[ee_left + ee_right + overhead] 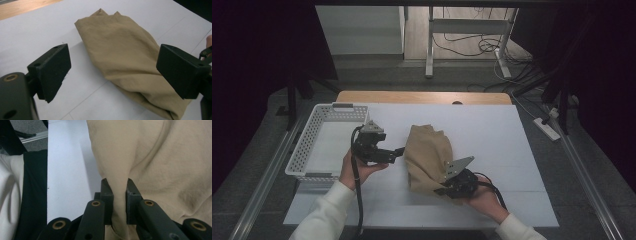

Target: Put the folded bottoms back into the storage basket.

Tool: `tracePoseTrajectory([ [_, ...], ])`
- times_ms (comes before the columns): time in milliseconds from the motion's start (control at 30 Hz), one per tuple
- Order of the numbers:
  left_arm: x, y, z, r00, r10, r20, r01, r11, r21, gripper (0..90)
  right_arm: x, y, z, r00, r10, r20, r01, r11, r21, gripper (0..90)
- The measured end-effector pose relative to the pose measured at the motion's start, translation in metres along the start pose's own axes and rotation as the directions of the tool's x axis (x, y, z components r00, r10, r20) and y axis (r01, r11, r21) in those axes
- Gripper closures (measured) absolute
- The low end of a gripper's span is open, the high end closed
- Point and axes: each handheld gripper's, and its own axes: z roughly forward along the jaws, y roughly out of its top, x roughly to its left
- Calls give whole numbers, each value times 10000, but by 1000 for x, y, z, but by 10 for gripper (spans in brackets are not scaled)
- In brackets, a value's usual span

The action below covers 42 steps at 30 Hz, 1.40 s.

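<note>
The tan cloth [428,157] lies bunched mid-worktop [492,130], a near fold pinched in the right tool [119,195], while the left tool [112,72] hovers released beside it, so folding looks barely begun and the white basket [312,145] unused.

Right gripper [119,192] has its two black jaws pinched tight on a ridge of the tan cloth [160,157], so the fabric runs up between them in a narrow fold and then spreads out wide above and off to the right. White worktop [67,170] sits left of the cloth, with a white sleeve [10,195] at the far left edge.
</note>
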Motion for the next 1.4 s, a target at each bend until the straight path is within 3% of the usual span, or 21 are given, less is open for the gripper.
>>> tracePoseTrajectory([
  [267,0,14,11,9998,212,-61,-211,9997,134,111,1,-1,0,10000,-1,27,1,10000,-43,803],
  [800,18,23,35,9998,-143,-128,147,9994,302,112,1,-2,3,10000,1,-15,-1,10000,36,802],
  [1400,21,31,62,10000,-99,6,99,9976,688,112,1,-1,5,10000,-19,-40,19,10000,-48,802],
])
